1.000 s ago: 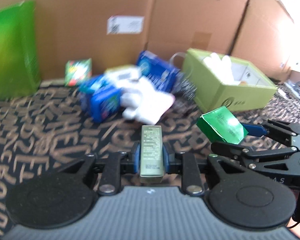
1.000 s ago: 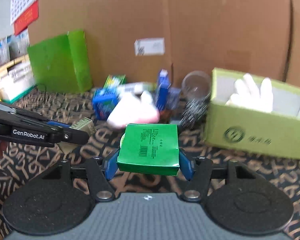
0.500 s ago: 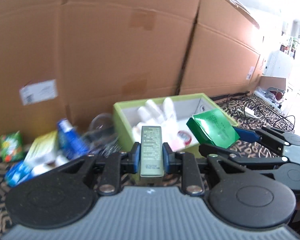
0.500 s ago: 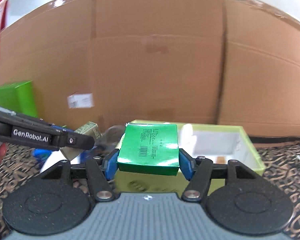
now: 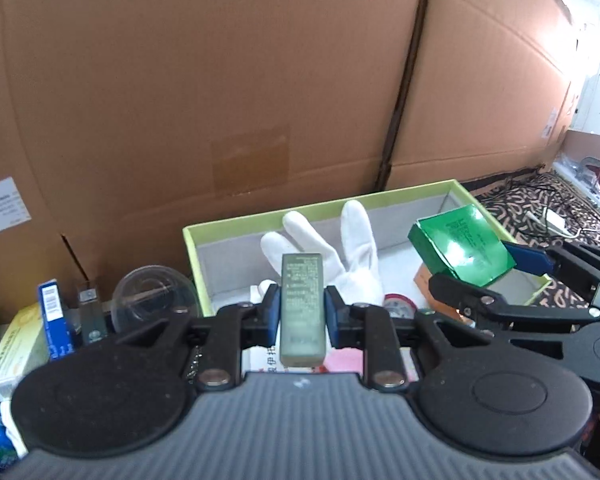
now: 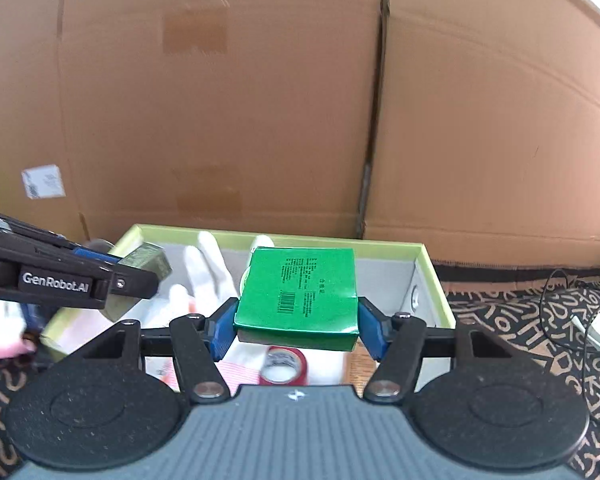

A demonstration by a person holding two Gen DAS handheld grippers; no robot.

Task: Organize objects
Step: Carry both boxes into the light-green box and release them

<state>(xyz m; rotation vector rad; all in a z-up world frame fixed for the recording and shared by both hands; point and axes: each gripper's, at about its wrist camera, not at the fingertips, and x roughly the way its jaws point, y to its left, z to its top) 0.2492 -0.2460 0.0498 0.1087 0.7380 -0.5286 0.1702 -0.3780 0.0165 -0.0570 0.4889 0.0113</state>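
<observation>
Both grippers are loaded and held over the lime-green box [image 6: 432, 276], so the step in hand is judged to be a drop-off. The left gripper [image 5: 302, 314] has its jaws closed narrow on an olive carton [image 5: 302, 304], held upright lengthwise, at about 6 o'clock of the box's near-left wall in the left wrist view. The right gripper [image 6: 296, 326] has its jaws set wide around a green packet [image 6: 298, 292], held flat with the barcode face up, above the box's middle (in the left wrist view the same packet [image 5: 462, 246] is seen at 3 o'clock, over the right end of the box). Already lying in the box: a white glove [image 5: 340, 248], a red tape roll [image 6: 284, 364], something pink and white beneath it (not identifiable), and a brown item [image 5: 426, 280] at the right end. Not yet sorted, at 9 o'clock in the left wrist view, outside the box on the patterned surface [image 6: 540, 320]: a clear plastic cup [image 5: 152, 296], a blue carton [image 5: 54, 320], a pale yellow carton [image 5: 16, 348] and more blurred packets at the frame edge. Progress is judged as partway: several items stowed, two about to be released, a handful left. Neither carried item is touching the box contents as far as can be told.
</observation>
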